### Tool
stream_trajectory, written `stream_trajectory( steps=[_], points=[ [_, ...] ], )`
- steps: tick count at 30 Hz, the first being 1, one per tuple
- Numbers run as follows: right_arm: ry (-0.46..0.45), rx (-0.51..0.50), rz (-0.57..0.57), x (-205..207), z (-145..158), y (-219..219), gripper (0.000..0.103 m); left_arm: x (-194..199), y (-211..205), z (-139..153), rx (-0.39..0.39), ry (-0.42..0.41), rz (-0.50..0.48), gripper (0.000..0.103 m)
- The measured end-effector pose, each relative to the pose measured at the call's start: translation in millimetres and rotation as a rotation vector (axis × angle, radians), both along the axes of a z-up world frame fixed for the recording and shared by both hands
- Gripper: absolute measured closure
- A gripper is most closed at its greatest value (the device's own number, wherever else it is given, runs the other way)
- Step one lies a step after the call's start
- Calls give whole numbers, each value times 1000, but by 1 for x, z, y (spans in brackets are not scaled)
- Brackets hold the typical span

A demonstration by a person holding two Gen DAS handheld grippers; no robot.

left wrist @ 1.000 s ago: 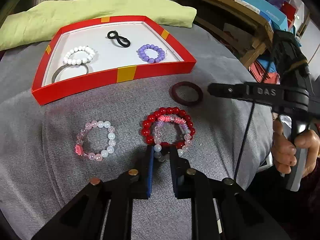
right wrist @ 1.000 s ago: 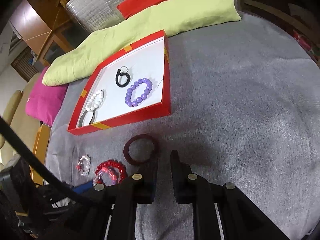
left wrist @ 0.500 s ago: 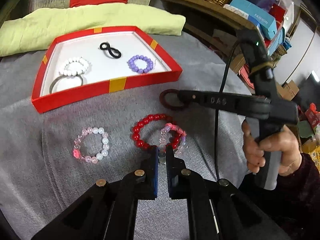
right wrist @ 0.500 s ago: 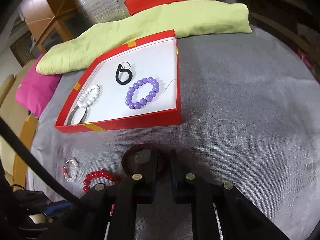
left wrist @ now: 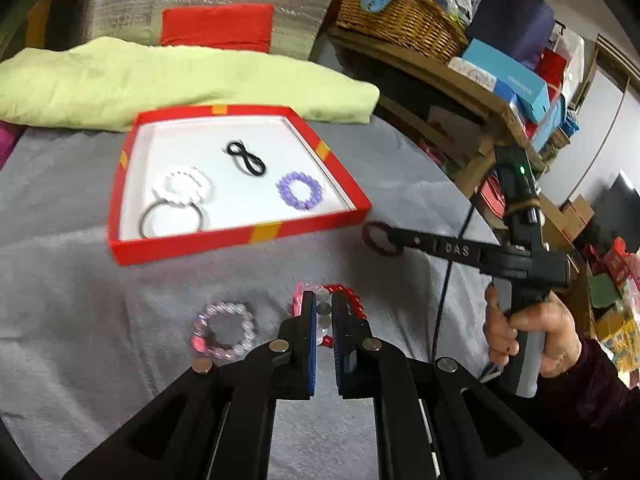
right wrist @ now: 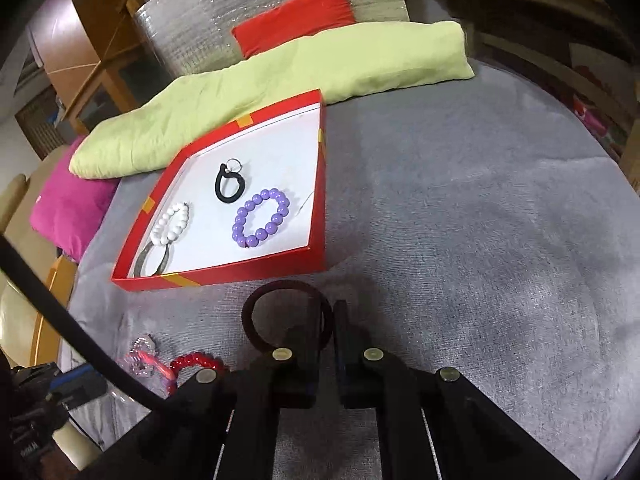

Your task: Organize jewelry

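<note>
**Both grippers holding bracelets**

The left gripper (left wrist: 324,312) has its jaws pinching a clear-and-pink beaded bracelet (left wrist: 323,315) above the grey tabletop (left wrist: 80,280). The right gripper (right wrist: 329,320) has its jaws clamped on a dark red bangle (right wrist: 256,312), near the red tray (right wrist: 224,276).

Cluttered home room: pillows (right wrist: 280,92), wicker basket (left wrist: 404,20), stacked boxes (left wrist: 508,76).

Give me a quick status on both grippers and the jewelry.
Left gripper shut on clear-bead bracelet. Right gripper shut on dark red bangle, near red box. Path clear.
</note>
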State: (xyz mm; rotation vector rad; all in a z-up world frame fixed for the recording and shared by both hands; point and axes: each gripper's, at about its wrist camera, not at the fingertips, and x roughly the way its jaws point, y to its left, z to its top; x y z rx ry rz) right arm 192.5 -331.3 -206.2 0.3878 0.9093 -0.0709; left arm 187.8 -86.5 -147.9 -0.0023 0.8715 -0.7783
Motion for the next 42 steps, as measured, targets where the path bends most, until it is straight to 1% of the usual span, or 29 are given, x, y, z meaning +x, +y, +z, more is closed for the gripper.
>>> stream_trajectory(
  steps=[6,11,15,19,27,31,35,42],
  points=[
    [-11,18,5,-1,3,1,97,13,24,10,-32,-32,82,95],
    [-44,28,11,-4,9,5,97,24,44,17,-58,-62,179,95],
    [-78,38,6,-5,15,8,97,26,46,19,-33,-112,235,95],
    [-95,34,13,-6,18,13,97,27,41,18,-10,-135,252,95],
    [-92,33,41,-6,16,22,97,23,30,18,52,-174,255,95],
    [-92,34,41,-7,16,22,97,24,22,16,113,-192,277,95],
    [-86,34,42,-6,15,23,97,24,16,14,156,-210,289,95],
    [-84,35,52,-6,15,26,97,24,12,15,196,-237,309,95]
  ],
)
